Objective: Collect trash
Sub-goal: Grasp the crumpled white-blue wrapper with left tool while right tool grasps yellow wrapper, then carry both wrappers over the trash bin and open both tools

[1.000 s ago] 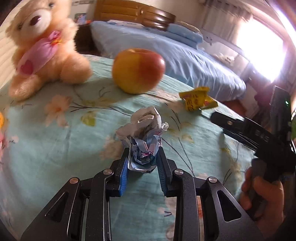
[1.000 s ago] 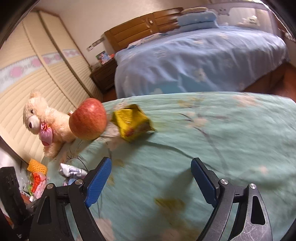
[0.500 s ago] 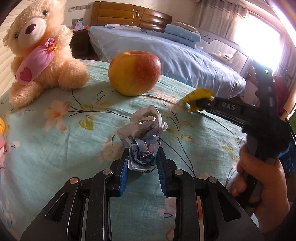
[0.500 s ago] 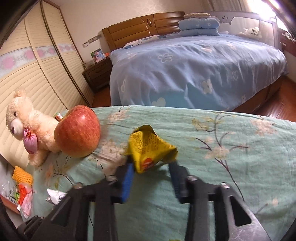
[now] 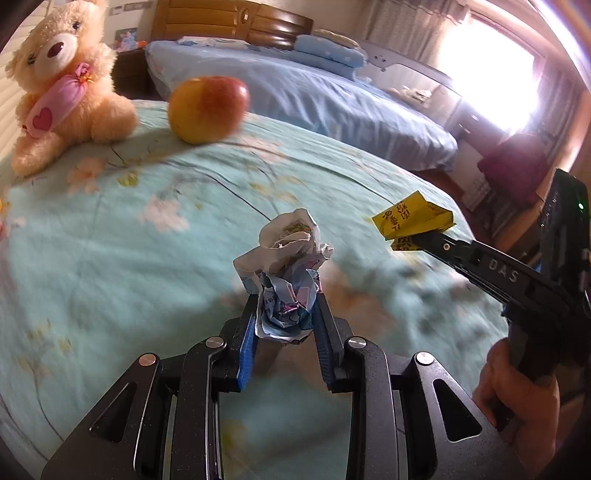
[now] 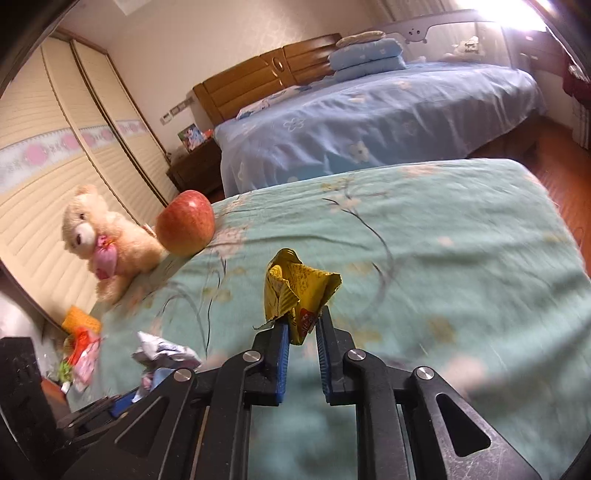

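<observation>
Nearest the viewer, the left hand-held gripper (image 5: pixel 284 325) is clamped on a crumpled white-and-blue paper wad (image 5: pixel 286 273), its blue pads (image 5: pixel 246 350) pressing both sides; the wad stands up out of the fingers, clear of the teal flowered bedspread (image 5: pixel 110 258) below. At about 3 o'clock of the wad, the right hand-held gripper (image 5: pixel 415 240) reaches in from the right, a person's hand (image 5: pixel 517 398) on its grip. In its own view this right hand-held gripper (image 6: pixel 301 328) has just been closing and now pinches a yellow wrapper (image 6: pixel 295 291) by its lower edge, with only a narrow gap left between the pads; the wrapper is lifted off the bedspread (image 6: pixel 443 240). The left view shows the same yellow wrapper (image 5: pixel 412 218) at the gripper's tip, in the air over the right part of the bedspread.

Farther off, at 11 o'clock of the wad, an apple (image 5: pixel 208 109) rests on the bedspread, and at 10 o'clock, just beside the apple, a cream teddy bear (image 5: pixel 62 85) sits upright with a pink heart pouch on its chest. Beyond both, at 12 o'clock, stands a bed (image 5: pixel 314 96) with blue covers, folded blue bedding near its wooden headboard (image 5: pixel 229 18). A bright window (image 5: pixel 491 66) lies at 2 o'clock.
</observation>
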### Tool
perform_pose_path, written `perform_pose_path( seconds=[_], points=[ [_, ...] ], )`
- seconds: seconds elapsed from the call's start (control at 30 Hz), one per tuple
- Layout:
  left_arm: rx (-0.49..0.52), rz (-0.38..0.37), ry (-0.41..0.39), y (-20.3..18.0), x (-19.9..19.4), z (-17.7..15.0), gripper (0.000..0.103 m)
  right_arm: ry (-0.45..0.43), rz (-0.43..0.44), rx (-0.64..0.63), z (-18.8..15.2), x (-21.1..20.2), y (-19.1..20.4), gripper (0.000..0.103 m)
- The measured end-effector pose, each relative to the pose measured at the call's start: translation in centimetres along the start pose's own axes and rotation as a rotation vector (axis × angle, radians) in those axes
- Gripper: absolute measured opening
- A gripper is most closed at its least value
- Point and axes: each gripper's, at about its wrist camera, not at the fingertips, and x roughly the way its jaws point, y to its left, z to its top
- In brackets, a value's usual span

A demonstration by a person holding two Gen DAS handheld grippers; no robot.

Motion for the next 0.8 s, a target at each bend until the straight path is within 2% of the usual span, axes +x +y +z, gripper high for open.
perform_pose_path(
  seconds=[0.2, 0.43, 0.8],
  points=[
    [0.071, -0.025, 0.012, -3.3, -1.2, -2.1, 0.026, -0.019, -0.005, 0.051, -3.3, -4.5, -2.2, 0.012],
    [0.142, -0.059, 0.026, -6.7, -1.7, -3.9, 0.026, -0.051, -0.009, 0.067, -5.0, -8.4, -3.3, 0.012],
    [0.228, -0.119, 0.036, -11.2, -2.1, -5.1, 0.026, -0.088, -0.094, 0.084, -7.3, -13.6, -6.1, 0.012]
  ],
)
